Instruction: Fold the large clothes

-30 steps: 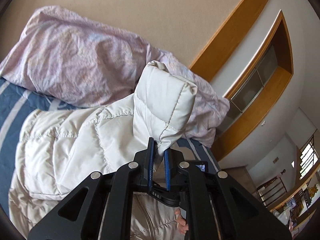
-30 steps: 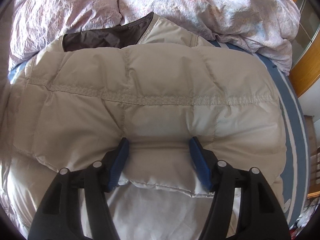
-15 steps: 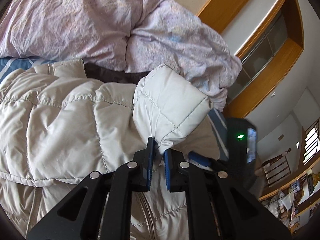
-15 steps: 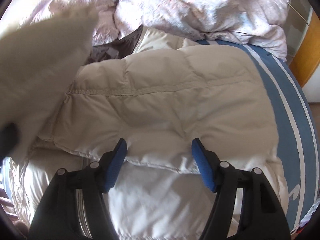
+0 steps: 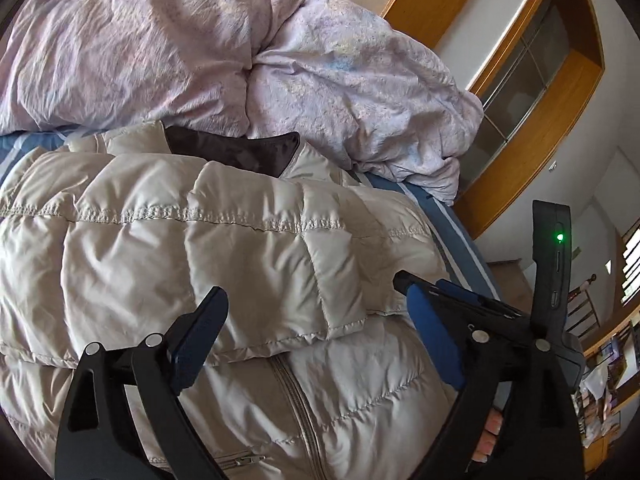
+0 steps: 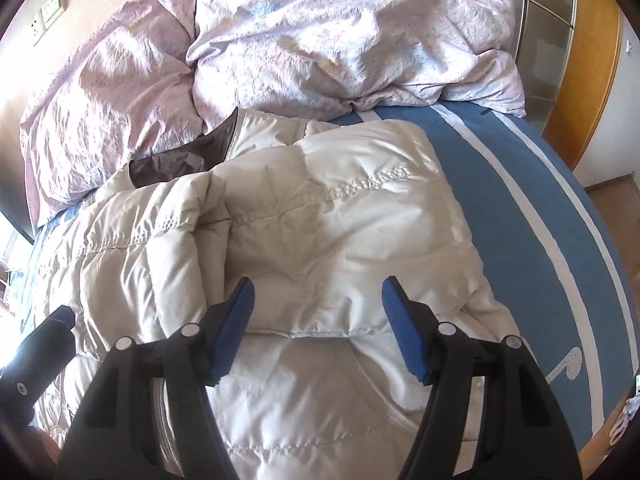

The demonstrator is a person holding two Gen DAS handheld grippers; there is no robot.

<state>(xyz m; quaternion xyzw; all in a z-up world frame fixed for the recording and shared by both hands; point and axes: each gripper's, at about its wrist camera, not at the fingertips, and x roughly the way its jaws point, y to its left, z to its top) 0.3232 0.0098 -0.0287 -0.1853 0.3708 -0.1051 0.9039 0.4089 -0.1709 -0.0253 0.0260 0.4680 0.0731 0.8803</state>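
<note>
Jaws: the left gripper (image 5: 316, 320) has just been opening and now stands wide apart with nothing pinched between its pads; the sleeve cuff (image 5: 340, 316) lies loose below the gap. The right gripper (image 6: 316, 320) also stands apart, hovering over the jacket without gripping it.

Garment: a cream quilted down jacket (image 5: 200, 248) lies front-up on the blue striped bedsheet (image 6: 540, 220), its dark brown collar lining (image 5: 240, 152) toward the crumpled lilac duvet (image 5: 160, 48) heaped at the head of the bed. Both sleeves appear folded in across the chest, one overlapping the other near the centre zip (image 5: 300, 400). The fold seems partly done; the body is not yet doubled over.

Risks: the padding is springy and the shell looks slippery, so the released sleeve may creep or spring back off the chest. When the hem is next lifted, a shallow pinch on the puffy fabric could slip, and dragging the body could pull the crossed sleeves askew. The two tools sit close together in the left wrist view, so a careless reach could knock them together.

Writing: no brand or label is legible on the jacket. A pale mark (image 6: 564, 368) shows on the sheet, too distorted to read.
</note>
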